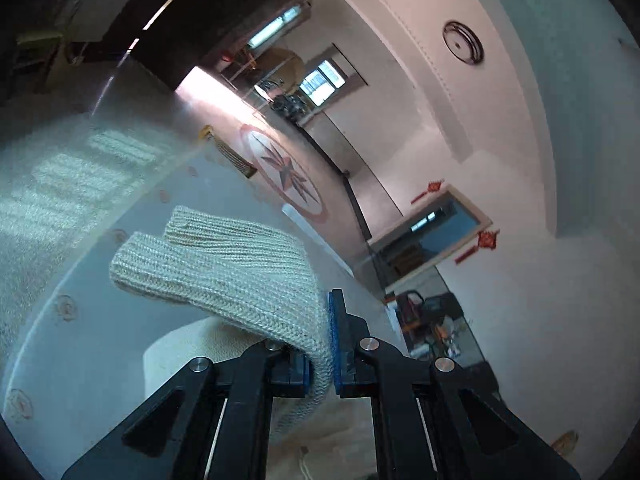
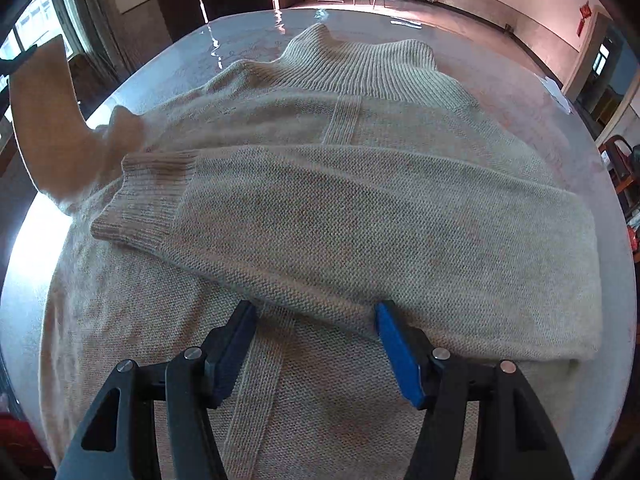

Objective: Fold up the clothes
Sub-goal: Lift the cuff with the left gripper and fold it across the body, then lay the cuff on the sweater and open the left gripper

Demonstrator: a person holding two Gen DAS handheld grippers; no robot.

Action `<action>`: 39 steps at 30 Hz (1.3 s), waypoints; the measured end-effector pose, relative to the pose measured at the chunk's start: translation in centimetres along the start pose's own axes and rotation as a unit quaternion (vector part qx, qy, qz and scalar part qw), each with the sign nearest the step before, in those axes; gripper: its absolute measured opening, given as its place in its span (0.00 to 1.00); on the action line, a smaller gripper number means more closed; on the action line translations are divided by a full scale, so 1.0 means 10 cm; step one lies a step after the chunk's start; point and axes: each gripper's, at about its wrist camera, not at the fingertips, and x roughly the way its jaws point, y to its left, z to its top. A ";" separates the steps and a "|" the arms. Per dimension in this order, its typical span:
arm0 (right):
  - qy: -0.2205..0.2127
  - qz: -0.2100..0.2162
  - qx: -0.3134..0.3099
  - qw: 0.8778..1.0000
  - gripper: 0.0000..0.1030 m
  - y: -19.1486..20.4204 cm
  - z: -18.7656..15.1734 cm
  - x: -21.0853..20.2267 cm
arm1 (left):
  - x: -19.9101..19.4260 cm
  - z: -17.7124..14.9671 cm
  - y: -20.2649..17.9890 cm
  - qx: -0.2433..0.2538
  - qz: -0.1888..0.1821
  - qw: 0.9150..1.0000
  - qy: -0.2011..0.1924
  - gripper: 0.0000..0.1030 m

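Sweater (image 2: 320, 200) lies flat on the table (image 2: 580, 152), one sleeve (image 2: 360, 232) already across its chest, your left gripper (image 1: 322, 360) clamps the other cuff (image 1: 208, 264) mid-air, right gripper (image 2: 316, 344) gapes empty over its body, so body folds remain.

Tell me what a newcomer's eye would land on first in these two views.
First, the beige knit sweater spread over the round glossy table, one sleeve folded across its body, the open right claw just above it. Next, in the left wrist view, the ribbed cuff pinched in the left claw and lifted off the table, with the room tilted behind.
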 end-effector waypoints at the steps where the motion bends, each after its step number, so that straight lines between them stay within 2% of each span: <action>1: -0.007 0.013 0.025 1.000 0.59 -0.06 0.00 -0.03 | 0.21 -0.10 -0.23 0.020 -0.010 1.000 0.022 0.07; 4: -0.037 0.052 0.099 0.993 0.59 -0.22 -0.08 -0.15 | 0.87 -0.53 -0.91 0.096 -0.020 0.990 0.098 0.07; 6: -0.050 0.064 0.128 0.988 0.59 -0.30 -0.10 -0.24 | 1.29 -0.92 -1.32 0.144 -0.020 0.978 0.152 0.07; 8: -0.061 0.068 0.149 0.985 0.59 -0.44 -0.13 -0.36 | 1.63 -1.37 -1.60 0.194 0.000 0.963 0.188 0.07; 11: -0.073 0.069 0.182 0.978 0.59 -0.72 -0.26 -0.49 | 2.11 -2.07 -1.93 0.266 0.043 0.932 0.244 0.07; 14: -0.077 0.066 0.207 0.973 0.59 -0.96 -0.41 -0.56 | 2.34 -2.85 -1.91 0.338 0.111 0.884 0.305 0.08; 16: -0.079 0.067 0.217 0.971 0.59 -1.09 -0.55 -0.66 | 2.40 -3.14 -1.90 0.368 0.141 0.861 0.321 0.12; 17: -0.080 0.066 0.215 0.971 0.59 -1.13 -0.59 -0.71 | 2.35 -3.20 -1.87 0.379 0.155 0.854 0.320 0.12; 19: -0.082 0.064 0.211 0.972 0.59 -1.18 -0.63 -0.76 | 2.26 -3.26 -1.93 0.391 0.169 0.850 0.310 0.17; 20: -0.083 0.064 0.208 0.972 0.59 -1.19 -0.62 -0.76 | 2.17 -3.25 -1.93 0.394 0.174 0.850 0.302 0.25; 22: -0.083 0.069 0.197 0.974 0.59 -1.16 -0.58 -0.78 | 1.97 -3.21 -1.98 0.404 0.184 0.852 0.279 0.46; 23: -0.084 0.071 0.188 0.976 0.59 -1.12 -0.55 -0.79 | 1.86 -3.17 -2.01 0.409 0.186 0.853 0.266 0.60; 24: -0.085 0.072 0.176 0.978 0.59 -1.10 -0.53 -0.81 | 1.79 -3.11 -2.02 0.409 0.172 0.858 0.260 0.69; 26: -0.086 0.073 0.150 0.982 0.59 -0.98 -0.41 -0.80 | 1.64 -2.99 -2.03 0.410 0.146 0.866 0.247 0.77; 28: -0.088 0.076 0.123 0.986 0.59 -0.85 -0.28 -0.79 | 1.44 -2.90 -2.00 0.413 0.137 0.869 0.234 0.77; 30: -0.089 0.084 0.095 0.988 0.59 -0.70 -0.17 -0.80 | 1.33 -2.78 -1.87 0.403 0.161 0.874 0.218 0.77; 31: -0.083 0.086 0.081 0.990 0.59 -0.62 -0.11 -0.78 | 1.29 -2.70 -1.77 0.393 0.180 0.877 0.209 0.77; 33: -0.067 0.086 0.053 0.993 0.59 -0.45 0.02 -0.71 | 1.28 -2.52 -1.52 0.364 0.245 0.878 0.193 0.77; 36: -0.069 0.046 -0.029 0.996 0.59 -0.06 0.18 -0.66 | 1.25 -2.27 -1.13 0.293 0.345 0.875 0.170 0.77; 37: -0.073 0.024 -0.069 0.995 0.59 0.11 0.22 -0.64 | 1.26 -2.22 -1.02 0.274 0.364 0.874 0.169 0.77; 39: -0.081 -0.019 -0.148 0.985 0.59 0.46 0.29 -0.58 | 1.27 -2.20 -0.87 0.259 0.379 0.872 0.169 0.77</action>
